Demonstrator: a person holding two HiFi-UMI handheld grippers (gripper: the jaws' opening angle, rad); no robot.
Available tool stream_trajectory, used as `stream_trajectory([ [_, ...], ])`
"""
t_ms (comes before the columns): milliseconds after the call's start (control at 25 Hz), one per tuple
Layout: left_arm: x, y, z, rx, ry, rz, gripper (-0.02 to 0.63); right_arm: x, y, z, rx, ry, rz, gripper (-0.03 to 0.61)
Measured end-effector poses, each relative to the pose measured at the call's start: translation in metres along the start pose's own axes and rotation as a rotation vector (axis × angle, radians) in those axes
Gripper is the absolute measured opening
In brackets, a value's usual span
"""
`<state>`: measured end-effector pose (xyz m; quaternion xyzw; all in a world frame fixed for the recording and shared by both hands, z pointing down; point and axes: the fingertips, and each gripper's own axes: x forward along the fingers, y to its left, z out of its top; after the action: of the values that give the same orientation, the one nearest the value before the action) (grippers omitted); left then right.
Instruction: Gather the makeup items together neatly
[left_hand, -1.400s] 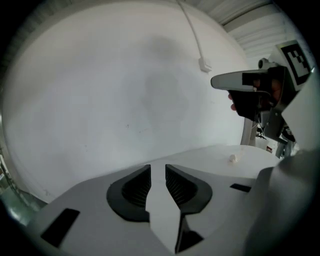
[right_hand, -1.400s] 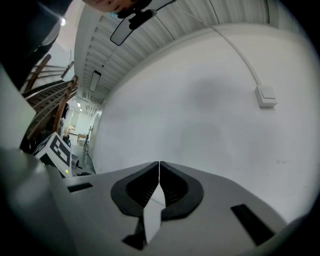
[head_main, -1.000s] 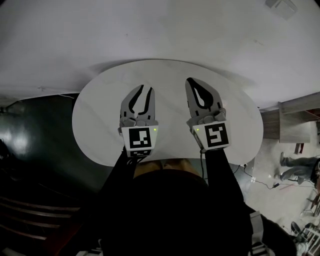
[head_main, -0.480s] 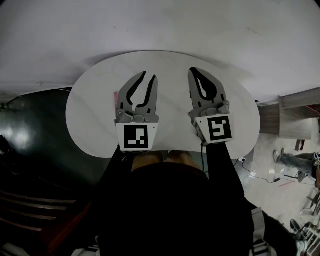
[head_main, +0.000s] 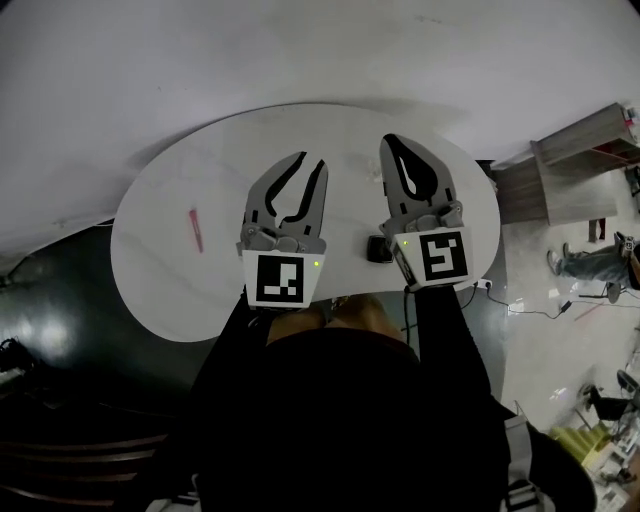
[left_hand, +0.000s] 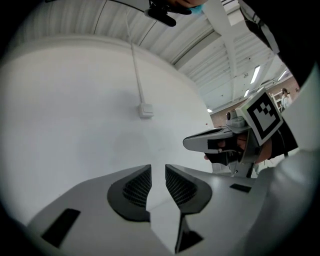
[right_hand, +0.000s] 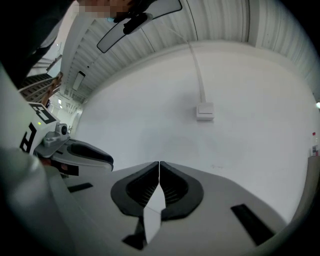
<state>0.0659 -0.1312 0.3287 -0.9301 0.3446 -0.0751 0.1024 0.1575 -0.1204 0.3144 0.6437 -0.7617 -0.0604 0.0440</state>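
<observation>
A pink stick-shaped makeup item (head_main: 195, 228) lies on the left part of the white oval table (head_main: 210, 300). A small dark case (head_main: 377, 248) sits near the front edge, just left of my right gripper's body. In the head view my left gripper (head_main: 312, 160) hovers over the table's middle, jaws a little apart with nothing between them. My right gripper (head_main: 390, 142) is beside it, jaws together and empty. In the left gripper view the left gripper (left_hand: 158, 167) shows a narrow empty gap. In the right gripper view the right gripper (right_hand: 159, 163) has its tips meeting.
Both gripper views face a white wall with a cable running down to a small box (left_hand: 145, 110). A wooden shelf (head_main: 580, 150) and a person (head_main: 590, 262) are on the floor to the right. Dark floor lies left of the table.
Both grippers have swung to the right over the table. The pink stick now lies well clear of the left gripper, and the dark case has come into sight beside the right one.
</observation>
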Motion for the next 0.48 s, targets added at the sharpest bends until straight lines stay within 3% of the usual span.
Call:
stream_trajectory([
  [160,0.018,-0.035,0.004,-0.001,-0.027,-0.108,0.097,-0.026,-0.029,-0.007,-0.007,0.035,-0.104,0.028],
  [320,0.032,-0.068,0.013,-0.003,-0.047,-0.204,0.097,-0.056,-0.055,0.000,0.019,0.001,-0.210,0.028],
  [480,0.041,-0.096,0.019,-0.005,-0.065,-0.269,0.097,-0.088,-0.078,-0.013,-0.002,0.055,-0.282,0.028],
])
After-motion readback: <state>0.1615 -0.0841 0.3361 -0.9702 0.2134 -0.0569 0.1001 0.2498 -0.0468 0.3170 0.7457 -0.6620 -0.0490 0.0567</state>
